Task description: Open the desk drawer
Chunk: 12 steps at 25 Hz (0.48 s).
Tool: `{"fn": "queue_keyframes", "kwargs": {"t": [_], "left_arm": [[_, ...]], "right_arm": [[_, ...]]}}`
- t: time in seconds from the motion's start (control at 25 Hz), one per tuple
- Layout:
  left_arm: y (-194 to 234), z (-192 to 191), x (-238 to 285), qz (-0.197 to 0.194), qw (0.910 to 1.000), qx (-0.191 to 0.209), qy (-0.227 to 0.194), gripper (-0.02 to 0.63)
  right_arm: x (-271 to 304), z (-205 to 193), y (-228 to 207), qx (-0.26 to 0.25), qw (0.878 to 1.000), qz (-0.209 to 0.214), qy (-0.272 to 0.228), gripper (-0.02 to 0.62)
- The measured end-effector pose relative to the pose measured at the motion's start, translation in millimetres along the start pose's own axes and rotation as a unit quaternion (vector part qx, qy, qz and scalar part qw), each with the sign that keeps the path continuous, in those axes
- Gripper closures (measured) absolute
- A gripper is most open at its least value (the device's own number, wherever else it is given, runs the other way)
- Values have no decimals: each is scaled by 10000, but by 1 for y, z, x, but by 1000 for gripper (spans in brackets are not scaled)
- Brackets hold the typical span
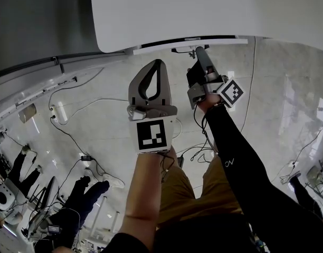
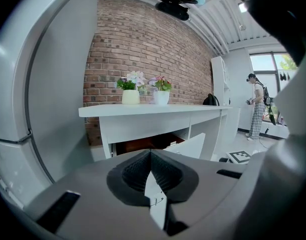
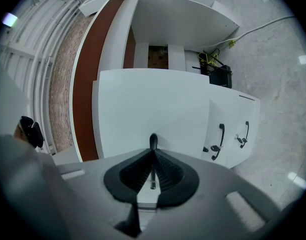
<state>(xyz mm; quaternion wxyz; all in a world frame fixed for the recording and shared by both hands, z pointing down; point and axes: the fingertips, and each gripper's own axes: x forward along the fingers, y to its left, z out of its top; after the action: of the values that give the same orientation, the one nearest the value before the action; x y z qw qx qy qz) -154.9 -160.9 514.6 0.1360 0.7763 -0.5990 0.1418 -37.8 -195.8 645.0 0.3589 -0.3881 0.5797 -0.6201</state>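
Pale marble-look floor tiles (image 1: 98,120) fill the head view, crossed by loose cables (image 1: 72,136). Across the top lies the white desk (image 1: 203,9). Under its near edge the drawer front (image 1: 190,42) shows as a narrow white strip with a dark gap line beside it; how far it stands out cannot be told.

Right gripper (image 1: 200,54): it reaches up to the drawer front, its marker cube (image 1: 231,92) near the wrist of a black sleeve (image 1: 240,162). In the right gripper view its jaws are pressed together on the drawer handle (image 3: 153,141), a slim dark bar whose tip rises just above the ribbed pads (image 3: 165,171), against the white drawer panel. To the right of that panel stands a white cabinet (image 3: 233,129) with two dark handles. Tangled wires (image 3: 213,64) lie on the floor beneath the desk.

Left gripper (image 1: 159,63): it is held beside the right one, apart from the desk, with its own marker cube (image 1: 151,135) facing the camera. In the left gripper view its jaws are closed tip to tip with nothing between them. Beyond them stands a second white desk (image 2: 153,116) with two flowerpots (image 2: 131,96) against a brick wall (image 2: 143,49). A standing person (image 2: 256,109) shows at the far right.
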Motion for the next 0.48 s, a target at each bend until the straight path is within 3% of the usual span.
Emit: {"fn": "queue_keyframes", "kwargs": {"t": [0.48], "left_arm": [[4,0,6,-25,10000,63,66,600]], "right_arm": [[1,-2,-1,2,9999,-70,84,575]]}}
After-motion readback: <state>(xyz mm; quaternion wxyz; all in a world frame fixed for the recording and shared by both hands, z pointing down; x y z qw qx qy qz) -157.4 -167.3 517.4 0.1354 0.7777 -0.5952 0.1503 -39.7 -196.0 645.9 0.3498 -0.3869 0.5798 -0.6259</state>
